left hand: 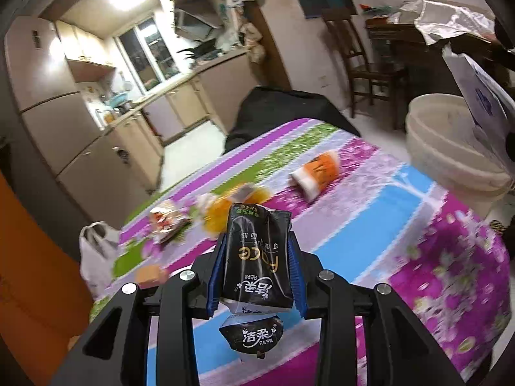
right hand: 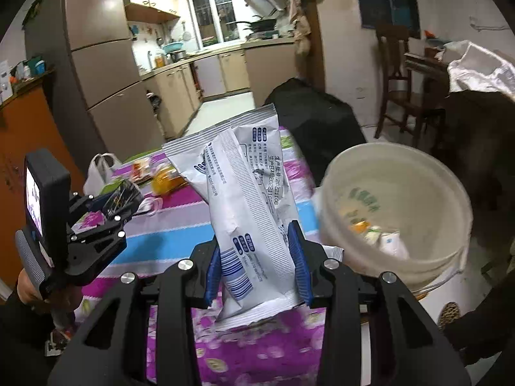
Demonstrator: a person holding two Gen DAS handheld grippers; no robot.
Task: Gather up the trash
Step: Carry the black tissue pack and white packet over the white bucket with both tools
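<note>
The right tongs (right hand: 257, 257) pinch a white wrapper (right hand: 244, 193) standing upright, with the bucket (right hand: 396, 257) just to their right; the left tongs (left hand: 257, 267) pinch a black tissue packet (left hand: 257, 257) farther off over the surface (left hand: 386, 225).

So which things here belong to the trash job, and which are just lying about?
Job: black tissue packet in left gripper; white wrapper in right gripper; bucket; orange cup and yellow wrapper on the table.
Lying about: chair, fridge, white plastic bag.
</note>
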